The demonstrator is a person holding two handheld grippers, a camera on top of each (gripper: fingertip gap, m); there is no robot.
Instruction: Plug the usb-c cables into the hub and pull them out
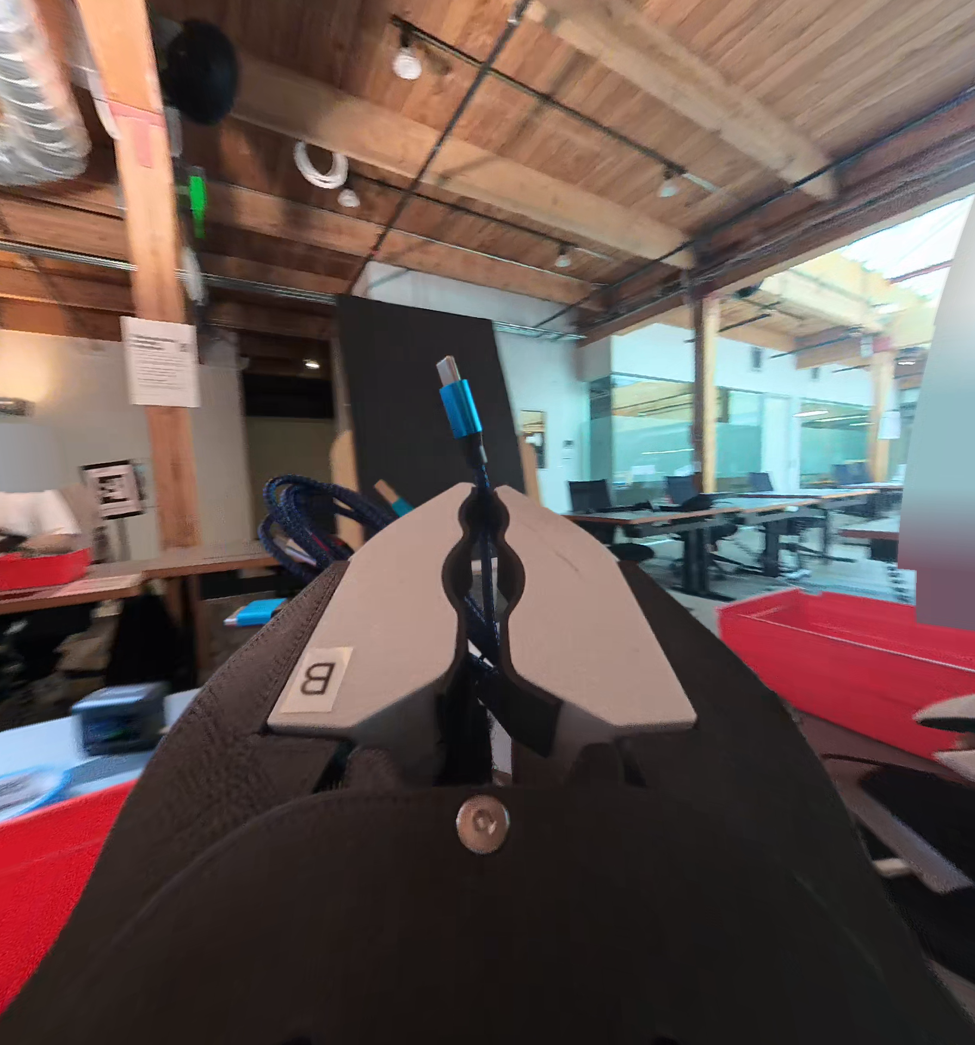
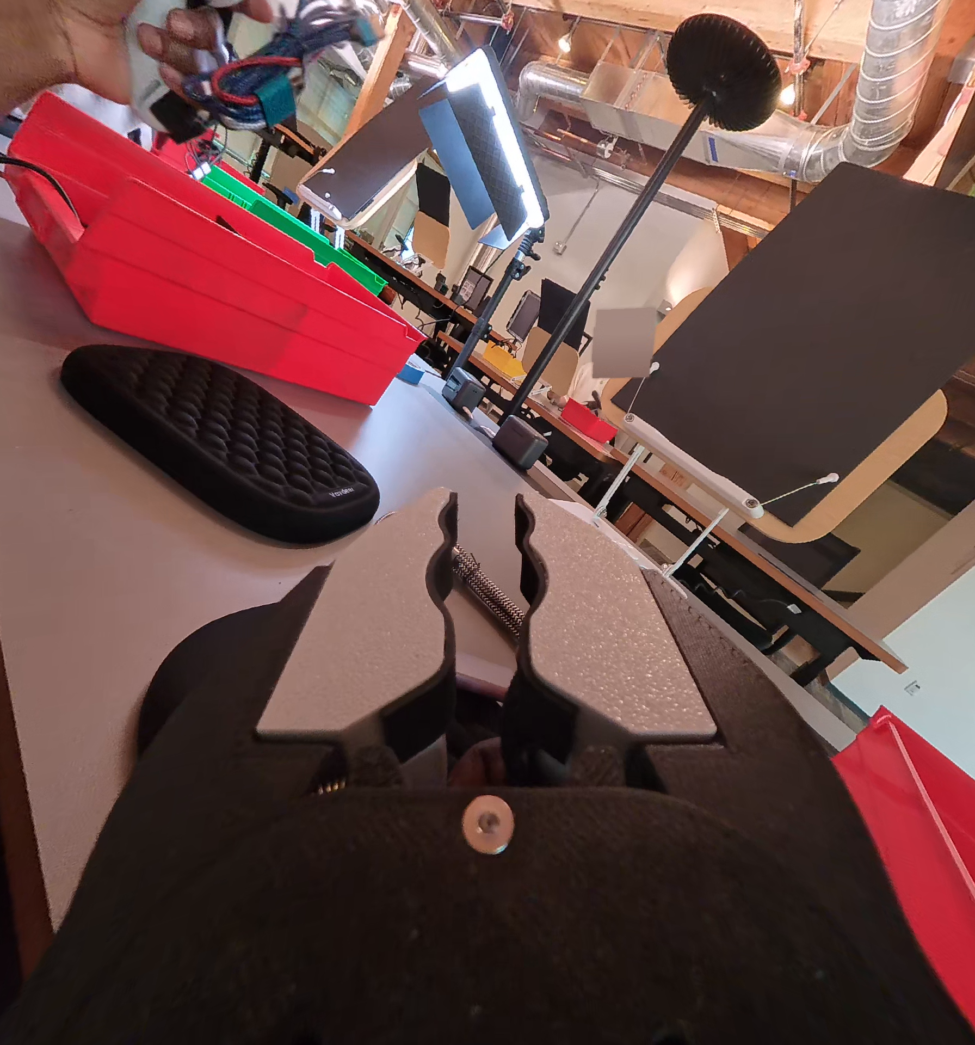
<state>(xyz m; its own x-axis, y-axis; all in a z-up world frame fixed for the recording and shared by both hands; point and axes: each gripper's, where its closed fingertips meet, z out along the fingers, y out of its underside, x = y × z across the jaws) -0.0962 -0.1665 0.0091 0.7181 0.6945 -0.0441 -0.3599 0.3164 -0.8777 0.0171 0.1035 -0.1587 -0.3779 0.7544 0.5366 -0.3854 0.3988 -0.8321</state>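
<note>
Left wrist view: white sticker on the left finger of the left gripper, printed in black with one capital letter, seen upside down. Printed paper sheet fixed to the wooden post; lines of print too small and blurred to read. Black-and-white square marker left of the post, a pattern rather than words. Right wrist view: black wrist rest on the table carries a small pale brand mark at its near edge.
</note>
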